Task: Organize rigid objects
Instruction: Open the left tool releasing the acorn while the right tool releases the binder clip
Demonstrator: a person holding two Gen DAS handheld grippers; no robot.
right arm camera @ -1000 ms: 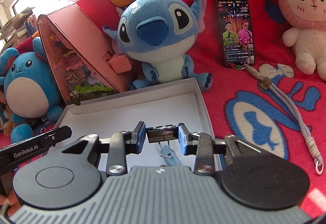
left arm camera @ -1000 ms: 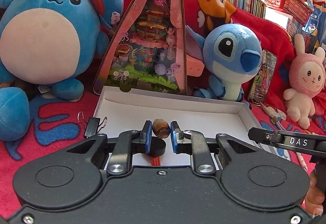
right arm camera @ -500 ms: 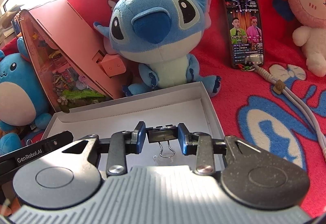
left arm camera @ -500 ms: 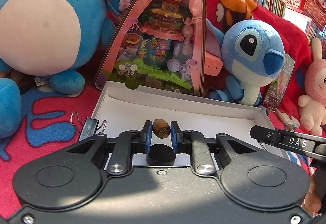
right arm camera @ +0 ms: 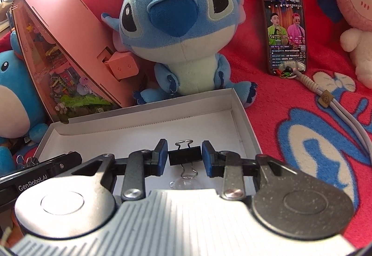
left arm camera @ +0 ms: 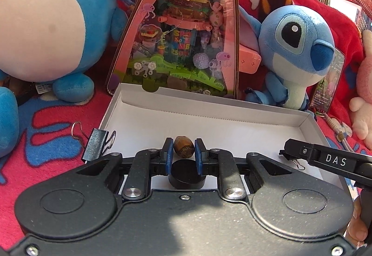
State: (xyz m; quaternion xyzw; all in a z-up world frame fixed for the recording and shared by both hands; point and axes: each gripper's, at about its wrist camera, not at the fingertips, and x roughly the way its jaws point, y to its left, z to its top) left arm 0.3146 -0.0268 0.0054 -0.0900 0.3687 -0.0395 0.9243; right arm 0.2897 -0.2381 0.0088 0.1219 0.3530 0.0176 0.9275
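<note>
Two small rigid things are already over the white box, so the sorting looks partly done rather than finished. The left gripper is closed narrowly on a brown acorn-like nut, held between its blue pads above the box floor, with a black round piece just below the jaws; whether that piece rests on the floor or belongs to the held thing I cannot tell. The right gripper has its jaws parted, and a black binder clip sits between the pads with a small gap showing on each side, apparently lying on the box floor, so it seems released. A second binder clip lies outside on the red blanket, touching or just beside the box's left wall, and by my reading it is what remains to be gathered, along with setting the nut down. Most of the box floor is bare, leaving good room toward the far wall. The low walls are the edges to clear; the Stitch plush and pink display case crowd the far rim, and the two grippers sit near each other.
</note>
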